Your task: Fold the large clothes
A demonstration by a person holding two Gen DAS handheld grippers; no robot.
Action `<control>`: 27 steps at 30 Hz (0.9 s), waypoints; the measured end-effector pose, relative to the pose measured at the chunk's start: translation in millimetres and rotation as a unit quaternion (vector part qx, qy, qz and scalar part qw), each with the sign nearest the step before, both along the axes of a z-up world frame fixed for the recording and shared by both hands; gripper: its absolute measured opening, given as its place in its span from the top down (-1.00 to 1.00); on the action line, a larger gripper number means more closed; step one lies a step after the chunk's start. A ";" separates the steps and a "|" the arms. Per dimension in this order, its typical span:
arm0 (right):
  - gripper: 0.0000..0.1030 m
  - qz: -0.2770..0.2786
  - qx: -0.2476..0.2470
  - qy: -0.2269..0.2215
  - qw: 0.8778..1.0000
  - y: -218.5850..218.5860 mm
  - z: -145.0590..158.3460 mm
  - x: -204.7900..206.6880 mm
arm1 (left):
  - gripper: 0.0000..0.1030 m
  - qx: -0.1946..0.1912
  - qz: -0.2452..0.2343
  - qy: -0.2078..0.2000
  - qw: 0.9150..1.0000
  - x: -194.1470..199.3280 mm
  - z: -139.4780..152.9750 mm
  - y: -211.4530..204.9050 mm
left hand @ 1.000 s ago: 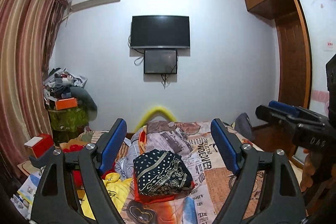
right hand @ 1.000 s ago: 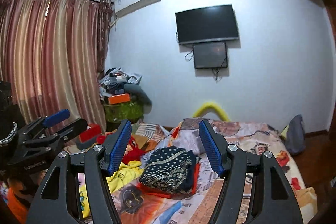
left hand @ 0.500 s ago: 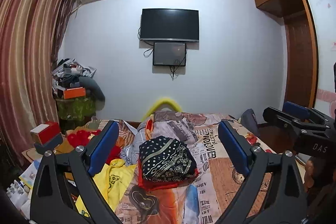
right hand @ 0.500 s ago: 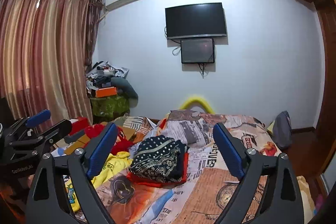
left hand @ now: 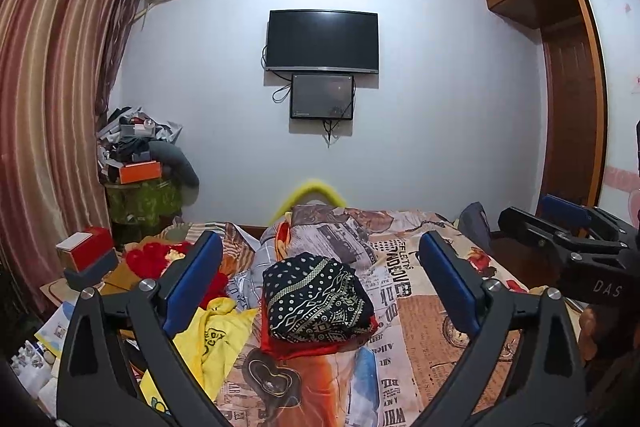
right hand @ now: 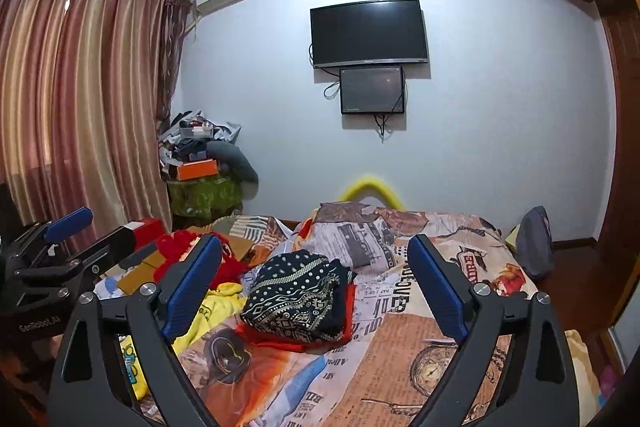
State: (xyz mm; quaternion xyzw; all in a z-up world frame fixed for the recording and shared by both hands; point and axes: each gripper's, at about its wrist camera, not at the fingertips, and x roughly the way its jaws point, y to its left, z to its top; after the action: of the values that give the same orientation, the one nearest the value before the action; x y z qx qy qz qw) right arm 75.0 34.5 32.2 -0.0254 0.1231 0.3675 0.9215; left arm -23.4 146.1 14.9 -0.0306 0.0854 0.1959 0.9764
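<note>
A folded dark garment with a white and gold pattern lies on a folded red one in the middle of the bed. A crumpled yellow garment lies left of it, with red clothing behind that. My left gripper hangs in front of the stack; its jaws are opening and nothing is between them. My right gripper is open too, empty, beside the left one. Neither touches any cloth.
The bed's printed newspaper-pattern sheet is bare on the right half. A red box and clutter sit at the left by the curtain. A wardrobe stands at the right, and a TV hangs on the far wall.
Both grippers' jaws have spread wider. The left wrist view has sunk slightly, so the bed and the folded stack show more fully. The clothes have not moved.
</note>
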 end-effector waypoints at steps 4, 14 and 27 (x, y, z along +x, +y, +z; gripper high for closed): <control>-0.80 -0.001 0.000 0.003 1.000 -1.3 -0.9 1.2 | -0.93 -0.001 0.001 0.001 1.000 0.6 -0.1 -0.7; -0.80 -0.004 0.003 0.010 1.000 -7.0 1.6 1.3 | -0.94 -0.010 -0.002 0.003 1.000 5.0 -3.7 4.3; -0.80 -0.003 0.005 0.020 1.000 -10.9 -0.4 4.0 | -0.96 -0.017 -0.014 0.010 1.000 9.5 -5.8 4.3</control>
State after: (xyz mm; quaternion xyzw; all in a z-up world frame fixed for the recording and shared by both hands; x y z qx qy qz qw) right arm 79.0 23.6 31.8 -0.0133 0.1402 0.3657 0.9200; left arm -13.9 150.3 9.1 -0.0438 0.0991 0.1811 0.9775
